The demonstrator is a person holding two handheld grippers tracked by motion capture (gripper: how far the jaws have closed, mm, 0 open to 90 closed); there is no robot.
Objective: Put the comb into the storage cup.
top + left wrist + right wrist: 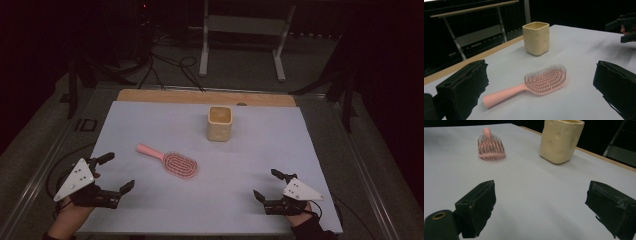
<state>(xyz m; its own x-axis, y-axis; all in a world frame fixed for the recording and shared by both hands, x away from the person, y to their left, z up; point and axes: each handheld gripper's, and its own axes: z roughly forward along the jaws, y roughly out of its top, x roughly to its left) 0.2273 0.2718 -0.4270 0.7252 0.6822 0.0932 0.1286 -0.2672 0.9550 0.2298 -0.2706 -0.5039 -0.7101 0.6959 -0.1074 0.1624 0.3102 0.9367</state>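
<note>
A pink hairbrush (171,161) lies bristles up on the white sheet (150,125), left of centre, its handle pointing back left. Behind it stands a cream square cup (220,123), upright and empty-looking. My left gripper (116,172) rests at the front left, open, its jaws aimed at the hairbrush (541,81) and the cup (536,38), with nothing between them. At the front right, my right gripper (268,184) is open too, apart from the cup (561,140) and the hairbrush (491,147).
A wooden table edge (200,96) shows beyond the sheet. A white metal stand (240,40) and loose cables (165,67) sit on the floor behind. The other gripper (624,27) appears far right in the left gripper view.
</note>
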